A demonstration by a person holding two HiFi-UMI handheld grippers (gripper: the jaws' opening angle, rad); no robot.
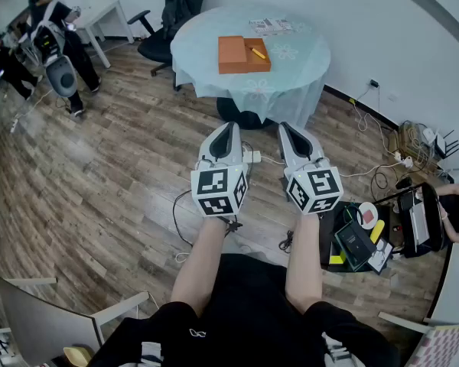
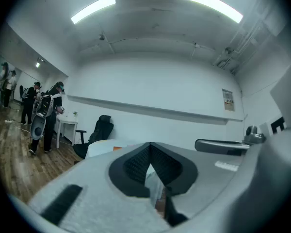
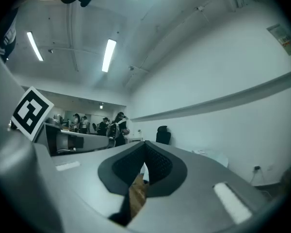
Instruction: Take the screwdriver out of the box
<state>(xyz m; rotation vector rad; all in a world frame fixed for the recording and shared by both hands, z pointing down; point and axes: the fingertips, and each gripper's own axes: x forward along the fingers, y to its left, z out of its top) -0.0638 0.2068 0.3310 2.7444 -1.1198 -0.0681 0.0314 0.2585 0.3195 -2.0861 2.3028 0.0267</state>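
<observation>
An orange box (image 1: 242, 55) lies open on a round table with a pale blue cloth (image 1: 291, 67) across the room. A yellow-handled screwdriver (image 1: 258, 53) rests in the box's right part. My left gripper (image 1: 228, 129) and right gripper (image 1: 287, 131) are held side by side at waist height, well short of the table, both pointing level toward it. Both are shut with nothing between the jaws. In the left gripper view (image 2: 150, 147) the jaw tips meet, with the table's edge (image 2: 99, 147) and a sliver of the orange box (image 2: 117, 148) beyond. The right gripper view (image 3: 145, 144) shows its jaws meeting too.
A black office chair (image 1: 172, 14) stands behind the table at the left. Cables and a power strip (image 1: 250, 157) lie on the wooden floor under my grippers. Bags and gear (image 1: 367, 235) sit on the floor at the right. People (image 1: 53, 40) stand by a white desk at the far left.
</observation>
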